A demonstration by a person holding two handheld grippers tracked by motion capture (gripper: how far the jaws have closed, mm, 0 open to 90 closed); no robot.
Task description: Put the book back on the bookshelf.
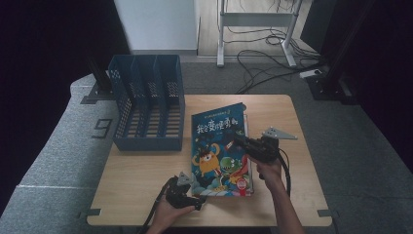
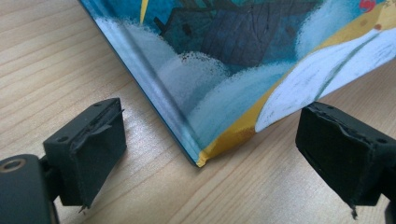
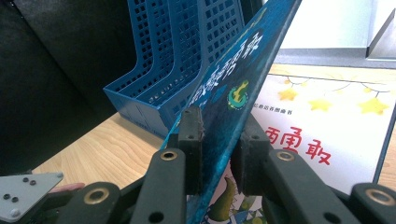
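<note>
Lifting the book's cover [image 1: 220, 127] with my right gripper [image 3: 219, 154], jaws clamped on its edge, book [image 1: 221, 151] lying mid-table with the blue file rack [image 1: 146, 100] at its 10 o'clock. Left gripper [image 2: 205, 154] gapes wide around the near corner, gripping nothing. Cover could slip or crease if I yank. The page underneath reads 勇敢.

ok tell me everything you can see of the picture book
The picture book has a glossy blue cover with cartoon monsters and Chinese title characters, and lies on the wooden table right of the blue file rack. The right claw is shut on its front cover, lifting it open over a white starred page. The open left claw straddles its near corner.
</note>
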